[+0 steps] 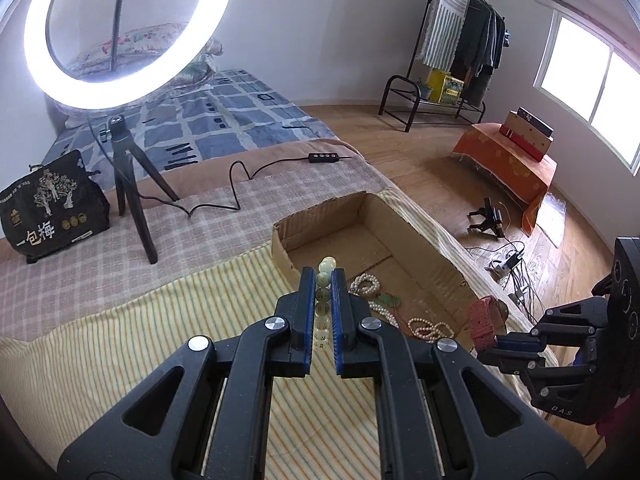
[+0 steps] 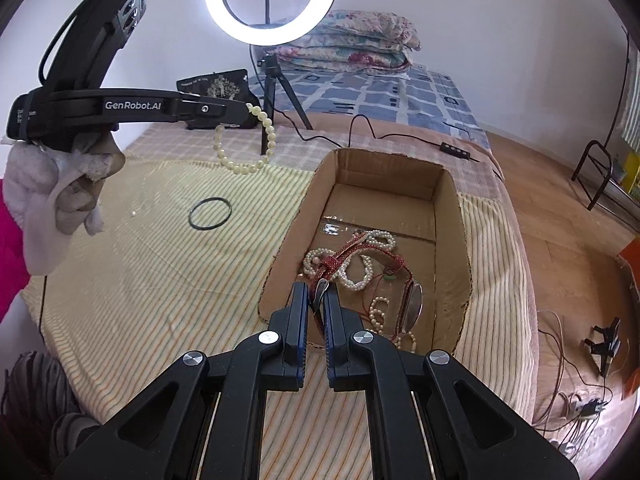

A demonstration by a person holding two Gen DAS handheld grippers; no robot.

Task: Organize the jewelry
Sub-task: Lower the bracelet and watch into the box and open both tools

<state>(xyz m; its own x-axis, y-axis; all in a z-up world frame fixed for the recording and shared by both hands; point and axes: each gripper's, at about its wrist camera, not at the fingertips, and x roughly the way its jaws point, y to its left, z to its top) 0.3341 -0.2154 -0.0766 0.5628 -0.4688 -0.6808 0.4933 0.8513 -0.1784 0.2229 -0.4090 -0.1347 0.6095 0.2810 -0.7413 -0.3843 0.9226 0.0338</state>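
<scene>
The left claw (image 1: pixel 323 280) is clenched on a bead bracelet (image 2: pixel 256 140), which dangles in the upper left of the right wrist view, above the striped bed cover and short of the cardboard box (image 2: pixel 452 216). The right claw (image 2: pixel 316 294) grips the red watch (image 2: pixel 412 304) by its strap, at lower centre, over the box's near end where pearl strands (image 2: pixel 360 276) already lie. A good finish, by the look of it: carry each piece over bare cardboard, lower it until it rests, then let go, so nothing snags the pearls. A black ring (image 2: pixel 210 214) lies on the cover at centre left. "GenRobot.AI" reads on the left tool; the black bag (image 1: pixel 52 208) at left shows "一包梅".
</scene>
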